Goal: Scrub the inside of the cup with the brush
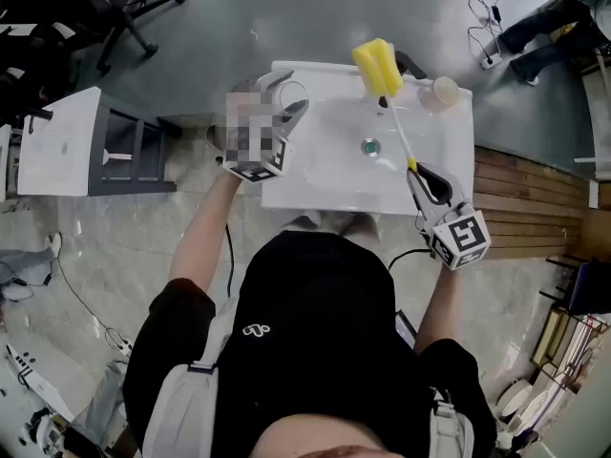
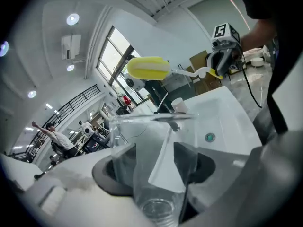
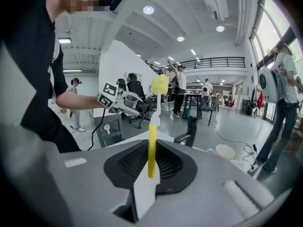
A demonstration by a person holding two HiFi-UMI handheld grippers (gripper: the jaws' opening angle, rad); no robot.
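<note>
White washbasin (image 1: 449,175) on a grey workshop floor, with cup and brush held up over it.
The clear cup (image 2: 158,126) sits over the basin's left edge, clamped between the left gripper's (image 1: 284,101) jaws, base toward the gripper and open mouth pointing away. The brush (image 3: 151,145) is apart from it: its yellow sponge head (image 1: 376,65) hangs over the basin's far side near the black faucet (image 1: 412,64), outside the cup. The right gripper (image 1: 425,181) is closed tight on its yellow handle end. A small white tub (image 1: 444,92) stands at the far right corner.
</note>
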